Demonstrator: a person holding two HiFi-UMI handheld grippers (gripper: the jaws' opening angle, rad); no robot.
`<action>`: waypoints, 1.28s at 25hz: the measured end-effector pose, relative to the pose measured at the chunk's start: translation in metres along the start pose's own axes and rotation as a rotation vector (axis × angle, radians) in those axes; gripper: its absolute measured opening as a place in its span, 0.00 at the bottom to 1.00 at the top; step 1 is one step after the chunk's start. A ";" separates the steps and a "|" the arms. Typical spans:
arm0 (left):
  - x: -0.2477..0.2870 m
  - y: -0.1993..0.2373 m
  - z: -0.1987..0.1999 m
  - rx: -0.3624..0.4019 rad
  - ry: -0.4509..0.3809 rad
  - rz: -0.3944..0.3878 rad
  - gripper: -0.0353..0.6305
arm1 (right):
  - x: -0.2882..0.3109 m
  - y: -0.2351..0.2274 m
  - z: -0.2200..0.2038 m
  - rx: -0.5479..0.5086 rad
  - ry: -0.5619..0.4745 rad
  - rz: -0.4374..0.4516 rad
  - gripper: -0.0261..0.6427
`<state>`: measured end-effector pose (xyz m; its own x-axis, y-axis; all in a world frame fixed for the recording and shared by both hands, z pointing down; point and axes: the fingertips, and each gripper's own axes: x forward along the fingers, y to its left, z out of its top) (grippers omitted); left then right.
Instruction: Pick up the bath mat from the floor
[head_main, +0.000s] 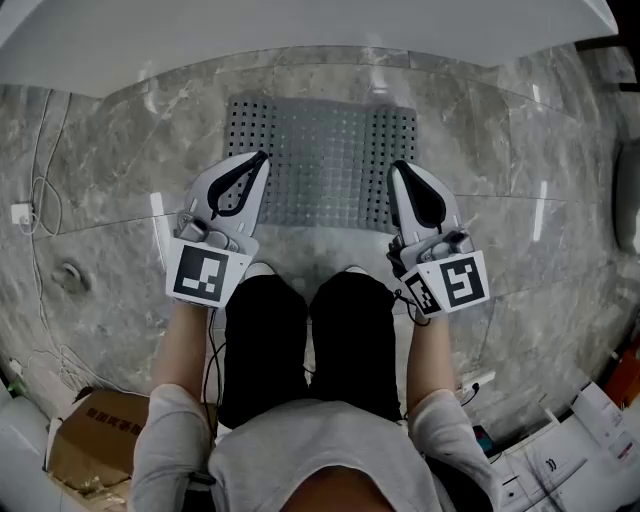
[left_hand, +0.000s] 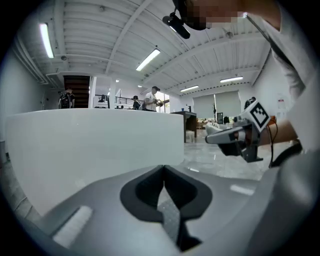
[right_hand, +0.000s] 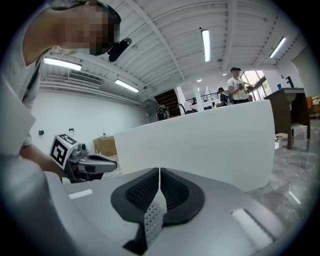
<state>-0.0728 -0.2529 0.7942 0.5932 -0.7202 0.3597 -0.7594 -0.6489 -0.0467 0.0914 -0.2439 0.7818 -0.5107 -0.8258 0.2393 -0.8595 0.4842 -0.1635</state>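
My left claw (head_main: 262, 156) and right claw (head_main: 397, 166) are both pinched tight on the grey perforated bath mat (head_main: 325, 165). A strip of it shows between each pair of jaws, and the rest lies ahead on the marble floor (head_main: 520, 200).

No readable text, brand or number found. Only black-and-white square code patterns: left cube marker (head_main: 205, 272), right cube marker (head_main: 462, 282).

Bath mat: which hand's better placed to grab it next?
Near tie, right slightly: the right tongs show nearer a side edge of the bath mat than the left tongs. Both are shut, over its near half.
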 end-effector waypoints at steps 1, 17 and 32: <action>0.005 0.002 -0.012 0.008 -0.001 0.000 0.06 | 0.005 -0.004 -0.011 0.001 -0.005 -0.001 0.06; 0.043 0.026 -0.107 0.019 -0.027 0.049 0.06 | 0.038 -0.031 -0.103 0.001 -0.020 0.032 0.08; 0.051 0.069 -0.204 -0.045 0.104 0.166 0.14 | 0.041 -0.076 -0.172 0.032 0.028 -0.021 0.21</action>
<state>-0.1500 -0.2845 0.9997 0.4301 -0.7855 0.4449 -0.8571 -0.5101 -0.0722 0.1328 -0.2645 0.9684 -0.4932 -0.8270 0.2698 -0.8693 0.4569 -0.1886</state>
